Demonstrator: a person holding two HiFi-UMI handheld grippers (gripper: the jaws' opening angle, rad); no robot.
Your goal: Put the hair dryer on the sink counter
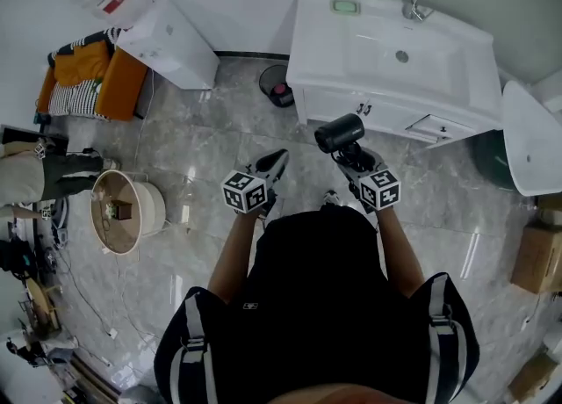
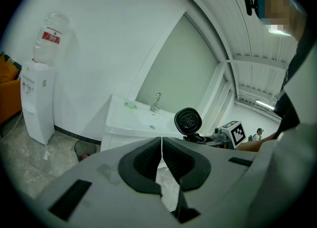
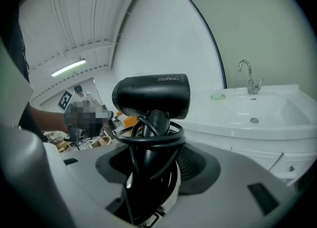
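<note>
One white counter (image 1: 316, 33) carries one basin (image 1: 399, 60); one water dispenser (image 1: 171, 42) stands to its left. Two claws hang over the floor (image 1: 193, 156) in front of the counter. The left claw (image 2: 160, 142) is pressed together on nothing. The right claw (image 3: 151, 165) is spread fairly wide, pinching the handle of the one dryer (image 3: 151, 95). The dryer is black with a stubby barrel crosswise on top and its cord looped round the handle, and it is held short of the counter. One faucet (image 1: 411, 3) and one green soap (image 1: 345, 7) sit on the counter.
</note>
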